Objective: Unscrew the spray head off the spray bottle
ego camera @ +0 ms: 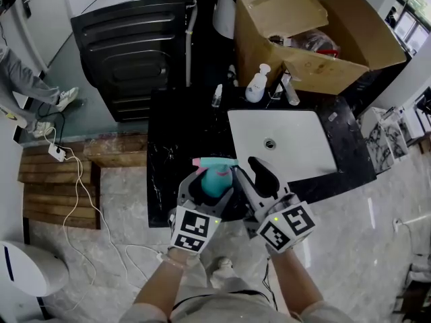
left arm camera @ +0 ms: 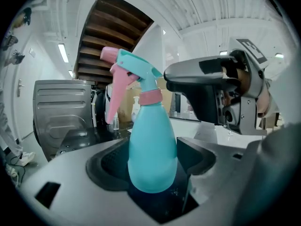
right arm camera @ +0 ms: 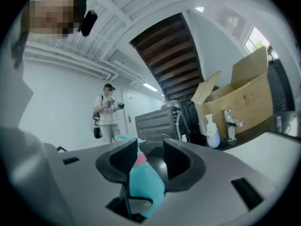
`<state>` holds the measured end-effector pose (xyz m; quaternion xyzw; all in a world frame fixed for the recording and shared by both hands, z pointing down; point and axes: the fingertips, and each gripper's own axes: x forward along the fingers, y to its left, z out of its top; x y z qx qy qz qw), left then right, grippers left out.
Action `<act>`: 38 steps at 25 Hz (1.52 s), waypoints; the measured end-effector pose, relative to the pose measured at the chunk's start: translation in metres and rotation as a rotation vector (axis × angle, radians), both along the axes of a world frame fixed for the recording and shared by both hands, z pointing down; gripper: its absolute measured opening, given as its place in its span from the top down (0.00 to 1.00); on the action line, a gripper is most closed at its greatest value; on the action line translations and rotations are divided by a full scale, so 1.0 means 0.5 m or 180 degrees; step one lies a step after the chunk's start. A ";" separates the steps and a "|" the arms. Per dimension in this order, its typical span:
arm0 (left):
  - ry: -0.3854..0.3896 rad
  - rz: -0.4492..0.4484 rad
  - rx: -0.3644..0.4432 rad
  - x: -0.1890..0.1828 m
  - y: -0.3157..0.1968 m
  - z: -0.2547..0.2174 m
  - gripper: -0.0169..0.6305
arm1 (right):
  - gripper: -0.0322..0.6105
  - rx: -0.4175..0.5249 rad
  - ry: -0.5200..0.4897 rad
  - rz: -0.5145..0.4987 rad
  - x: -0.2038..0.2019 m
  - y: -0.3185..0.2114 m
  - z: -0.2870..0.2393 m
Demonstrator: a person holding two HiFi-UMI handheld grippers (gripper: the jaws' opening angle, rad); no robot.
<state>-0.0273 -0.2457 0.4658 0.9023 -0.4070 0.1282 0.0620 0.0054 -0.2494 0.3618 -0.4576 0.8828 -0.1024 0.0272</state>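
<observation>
Grip on the body comes first: my left gripper [left arm camera: 150, 166] has its jaws wide and pressed on both sides of the fat lower half of the spray bottle [left arm camera: 151, 149]. The bottle stands upright, its long axis rising out of those jaws. Just above sits the pink collar [left arm camera: 151, 97], then the spray head [left arm camera: 136, 68] with its pink trigger pointing away from my right side. My right gripper [right arm camera: 150, 149] comes in level from that side at neck height, the nearer one to the head. Its jaws are about half open with the collar between them, close to one pad. A dark gap shows at the other pad, so no squeeze yet, I judge. The twist has to turn about that upright axis. Beyond lie the black counter [ego camera: 175, 147] and the white sink [ego camera: 296, 133].
</observation>
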 end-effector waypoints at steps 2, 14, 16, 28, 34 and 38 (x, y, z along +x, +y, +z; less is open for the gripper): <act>0.0001 0.0004 -0.0004 0.000 0.000 -0.001 0.48 | 0.66 -0.0016 -0.0307 -0.0262 -0.013 0.000 -0.007; -0.0012 0.0009 -0.0011 0.001 0.000 0.000 0.48 | 0.63 0.0065 0.0508 -0.0999 -0.109 -0.006 0.034; -0.0011 0.0008 -0.0010 0.001 -0.001 0.000 0.48 | 0.65 0.0106 0.0636 -0.0986 -0.112 -0.010 0.039; -0.0005 0.0003 -0.0013 0.000 0.004 0.004 0.48 | 0.72 0.0180 0.0445 -0.0919 -0.106 -0.011 0.024; 0.0000 -0.0007 0.0010 -0.002 0.004 -0.001 0.48 | 0.72 0.0230 0.0227 -0.0861 -0.095 -0.015 0.006; 0.0017 -0.0008 0.0028 -0.003 0.005 0.001 0.47 | 0.73 0.0235 0.0031 -0.0824 -0.089 -0.015 -0.007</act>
